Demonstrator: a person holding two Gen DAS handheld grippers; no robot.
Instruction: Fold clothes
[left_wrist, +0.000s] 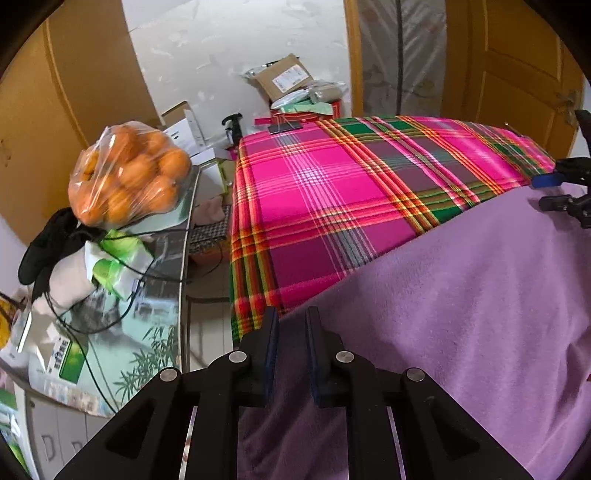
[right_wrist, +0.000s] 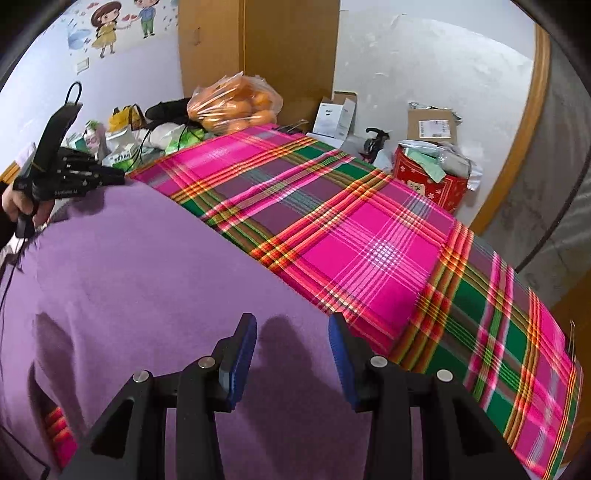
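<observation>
A purple garment lies spread over the near part of a table with a pink plaid cloth. My left gripper hovers at the garment's left edge. Its jaws stand a narrow gap apart, with purple fabric showing in the gap and the pads not pressing it. My right gripper is open just above the purple garment, casting shadows on it, with nothing between its fingers. The right gripper also shows at the right rim of the left wrist view, and the left gripper at the left of the right wrist view.
A bag of oranges sits on a cluttered side table with cables, left of the plaid table. A cardboard box and a red box stand on the floor beyond. A hand holds the left gripper. Plaid cloth lies bare beyond the garment.
</observation>
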